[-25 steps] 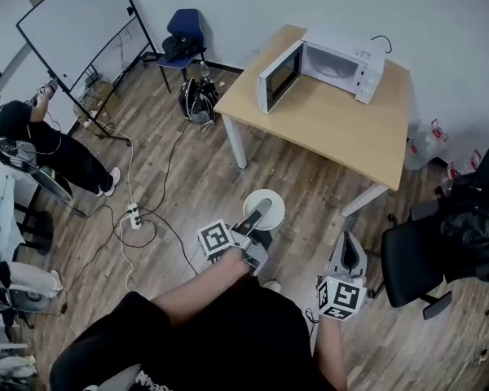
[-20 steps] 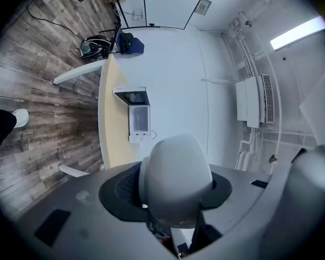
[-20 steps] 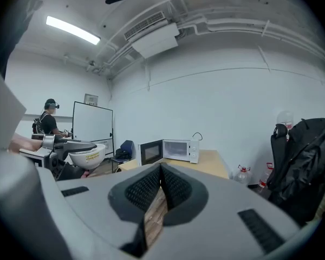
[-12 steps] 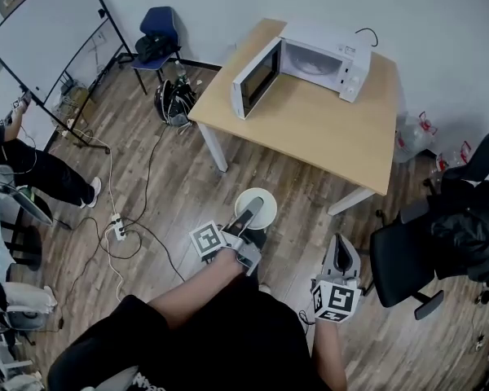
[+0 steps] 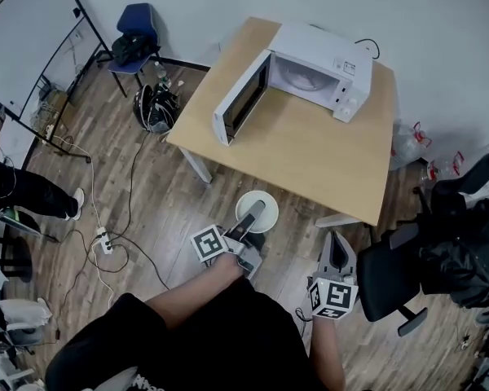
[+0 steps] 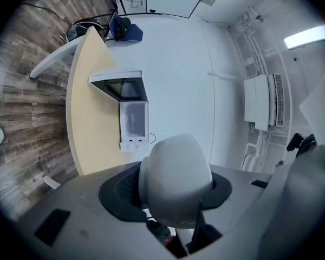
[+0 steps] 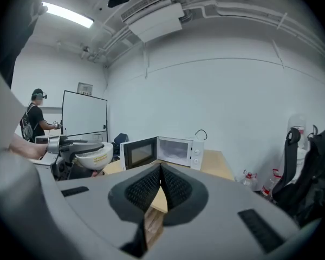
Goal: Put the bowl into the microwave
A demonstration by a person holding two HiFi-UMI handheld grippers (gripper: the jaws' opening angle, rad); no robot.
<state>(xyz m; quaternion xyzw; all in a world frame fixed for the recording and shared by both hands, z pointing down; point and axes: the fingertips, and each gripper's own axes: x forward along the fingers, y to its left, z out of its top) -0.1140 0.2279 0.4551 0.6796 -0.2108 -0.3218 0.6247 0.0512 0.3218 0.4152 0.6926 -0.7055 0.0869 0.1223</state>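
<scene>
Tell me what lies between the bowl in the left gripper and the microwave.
In the head view, only a strip of wooden floor and bare tabletop separate the bowl from the microwave.

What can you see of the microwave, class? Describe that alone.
The microwave is a white oven standing upright on the light wooden table, near the wall. Its dark-windowed door is swung wide open; nothing shows in the pale cavity. Two knobs sit on its panel, and a black cable loops behind. No gripper touches it.
</scene>
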